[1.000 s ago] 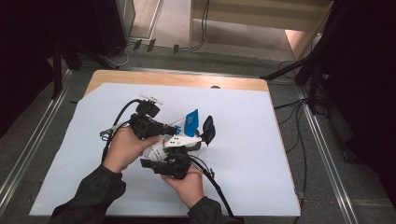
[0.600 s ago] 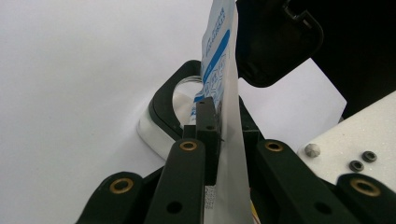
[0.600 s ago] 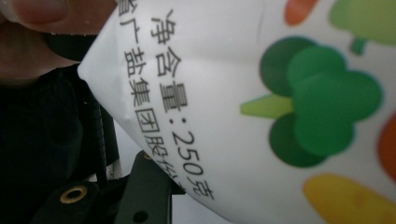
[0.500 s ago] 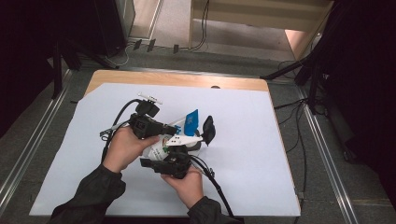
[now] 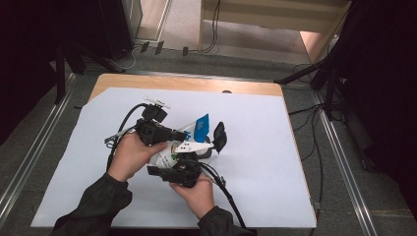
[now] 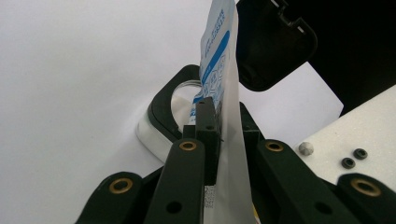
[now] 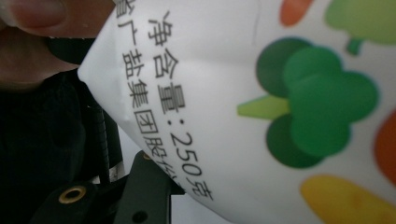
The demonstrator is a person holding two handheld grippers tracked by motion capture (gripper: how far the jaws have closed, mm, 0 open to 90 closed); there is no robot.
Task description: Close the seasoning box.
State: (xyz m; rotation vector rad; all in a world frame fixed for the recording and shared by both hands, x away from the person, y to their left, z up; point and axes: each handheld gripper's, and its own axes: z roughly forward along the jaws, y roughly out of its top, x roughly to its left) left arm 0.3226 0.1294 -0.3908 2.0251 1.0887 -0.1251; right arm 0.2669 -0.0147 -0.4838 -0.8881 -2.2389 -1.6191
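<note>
The left gripper (image 6: 219,140) has its jaws pinched on the top edge of a blue-and-white pouch (image 6: 219,60), which sits upright above a black-lidded white container (image 6: 161,116) in the middle of the table (image 5: 275,196). The right gripper (image 5: 184,169) sits against the pouch's lower body (image 7: 280,93) — whether it's clamped is hard to tell. The person would do best keeping both hands steady and the mouth over the opening. The pouch is glossy white plastic with printed vegetables and black text — thin and floppy.
</note>
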